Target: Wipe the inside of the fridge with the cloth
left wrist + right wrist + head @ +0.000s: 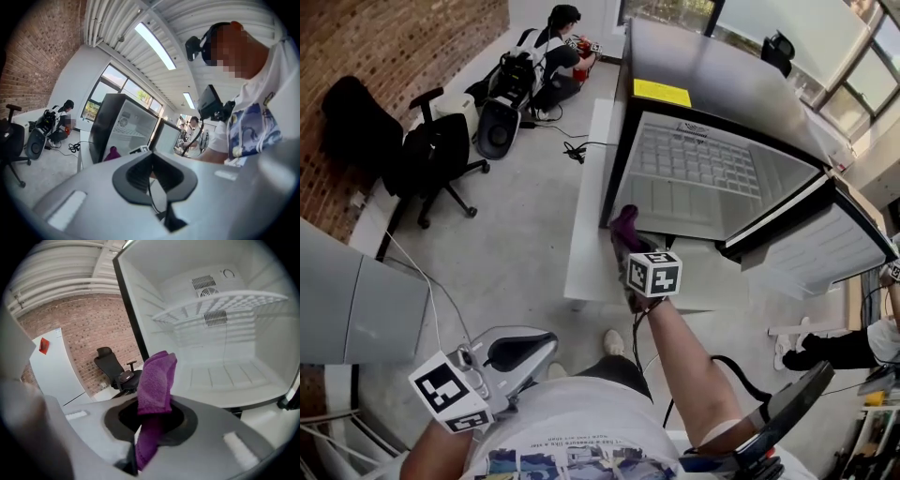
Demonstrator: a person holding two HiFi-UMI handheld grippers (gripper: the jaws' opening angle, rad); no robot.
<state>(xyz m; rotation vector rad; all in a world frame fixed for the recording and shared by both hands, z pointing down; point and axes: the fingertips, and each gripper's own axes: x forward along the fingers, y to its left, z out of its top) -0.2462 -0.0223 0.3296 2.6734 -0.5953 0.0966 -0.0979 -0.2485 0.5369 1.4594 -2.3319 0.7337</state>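
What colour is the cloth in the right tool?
Purple: the cloth shows best in the right gripper view.

The fridge [712, 103] stands on a low platform [589, 234], with its door [825, 239] swung out to the right. Inside, a wire shelf [220, 305] spans the upper half. The right gripper [150, 420], with the cloth [157, 380] between its jaws, is just in front of the opening's lower left corner. The left gripper [520, 352] is well back, by the person's body. A chair [431, 155] stands on the left against the wall [384, 56]. Another person [553, 52] sits on the floor beyond the fridge.
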